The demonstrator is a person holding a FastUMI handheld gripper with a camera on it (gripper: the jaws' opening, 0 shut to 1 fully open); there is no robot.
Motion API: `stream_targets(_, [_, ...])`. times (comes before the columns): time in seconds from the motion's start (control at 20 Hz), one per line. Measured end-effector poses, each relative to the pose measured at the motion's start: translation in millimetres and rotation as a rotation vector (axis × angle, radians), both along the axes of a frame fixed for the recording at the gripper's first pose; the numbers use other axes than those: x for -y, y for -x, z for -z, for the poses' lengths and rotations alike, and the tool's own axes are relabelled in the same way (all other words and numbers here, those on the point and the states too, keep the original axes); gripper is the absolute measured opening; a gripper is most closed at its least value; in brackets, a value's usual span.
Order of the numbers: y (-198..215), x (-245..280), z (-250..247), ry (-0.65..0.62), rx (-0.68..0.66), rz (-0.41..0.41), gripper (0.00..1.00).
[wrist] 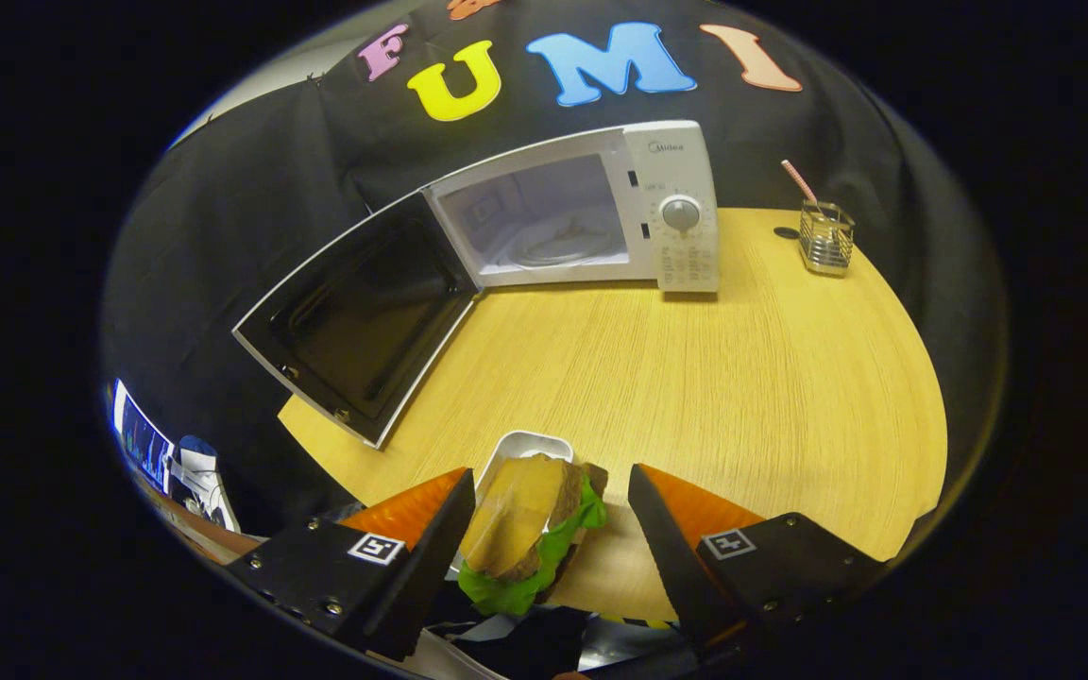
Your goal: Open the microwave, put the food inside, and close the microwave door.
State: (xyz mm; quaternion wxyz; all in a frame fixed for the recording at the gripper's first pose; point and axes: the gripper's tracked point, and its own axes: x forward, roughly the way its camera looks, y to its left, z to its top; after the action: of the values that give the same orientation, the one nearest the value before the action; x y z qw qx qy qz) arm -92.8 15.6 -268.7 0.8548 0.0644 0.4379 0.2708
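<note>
Here sandwich [525,529] in white tray [527,442], between open jaws; microwave [591,212] open.

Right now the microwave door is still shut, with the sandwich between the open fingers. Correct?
Not quite. The gripper view shows the microwave door swung wide open, its cavity exposed. The rest holds: the sandwich sits between the open fingers of the gripper, not clamped.
</note>
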Motion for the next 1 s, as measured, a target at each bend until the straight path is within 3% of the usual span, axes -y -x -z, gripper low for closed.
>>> stream_targets(0.25, [12,-3,16,-0.035,-0.101,0.003,0.98])
stream_targets(0.3, [11,-4,21,-0.038,-0.114,0.009,0.84])
stream_targets(0.4, [17,-9,16,-0.064,-0.146,0.034,0.67])
stream_targets(0.55, [18,-11,13,-0.089,-0.196,0.071,0.58])
stream_targets(0.6, [20,-14,16,-0.092,-0.214,0.074,0.45])
stream_targets(0.65, [19,-13,12,-0.105,-0.224,0.092,0.45])
stream_targets(0.7, [21,-17,11,-0.111,-0.240,0.094,0.32])
stream_targets(0.75, [20,-15,11,-0.103,-0.233,0.113,0.32])
stream_targets(0.8, [19,-18,10,-0.107,-0.234,0.118,0.22])
stream_targets(1.0, [26,-24,-1,-0.072,-0.222,0.100,0.22])
